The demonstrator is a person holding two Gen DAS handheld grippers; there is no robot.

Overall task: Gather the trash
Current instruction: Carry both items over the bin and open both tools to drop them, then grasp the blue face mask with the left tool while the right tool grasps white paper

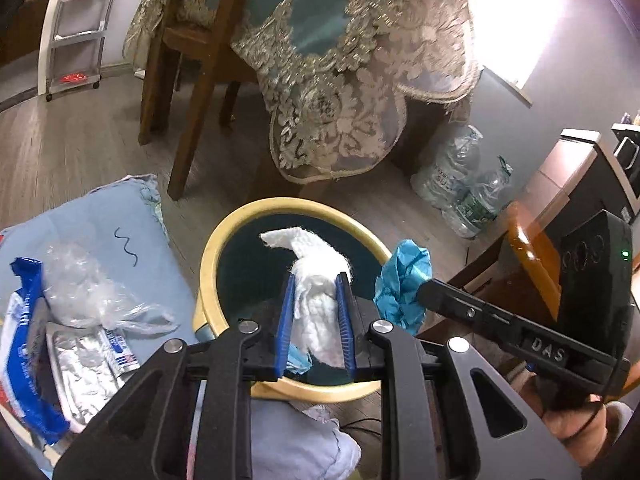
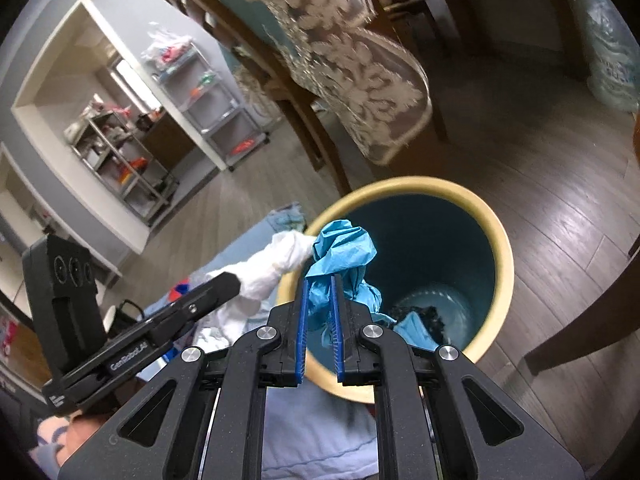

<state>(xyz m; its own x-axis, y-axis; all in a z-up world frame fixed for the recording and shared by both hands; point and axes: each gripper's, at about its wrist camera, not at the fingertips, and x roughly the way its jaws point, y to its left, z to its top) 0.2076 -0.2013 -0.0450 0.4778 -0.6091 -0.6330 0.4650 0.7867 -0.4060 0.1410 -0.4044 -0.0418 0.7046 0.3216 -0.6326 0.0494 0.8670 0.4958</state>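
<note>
Both loads hang over the yellow-rimmed bin [image 2: 496,240]: the left gripper [image 1: 316,316] grasps white tissue [image 1: 316,276], and the right gripper [image 2: 320,320] is clenched on a crumpled blue wrapper [image 2: 344,248]. Neither is dropped yet. At nine o'clock of the bin, a clear plastic bag [image 1: 80,280] and foil packet [image 1: 80,368] remain on the blue cloth [image 1: 120,220].

The window [image 1: 520,12] is totally blown out, so nothing shows through it. The bin's [image 2: 500,248] near rim hides behind the gripper bodies, the dark stuff at its bottom [image 2: 424,314] is too murky to identify, and the water bottle labels [image 1: 444,178] are too blurry to read.
</note>
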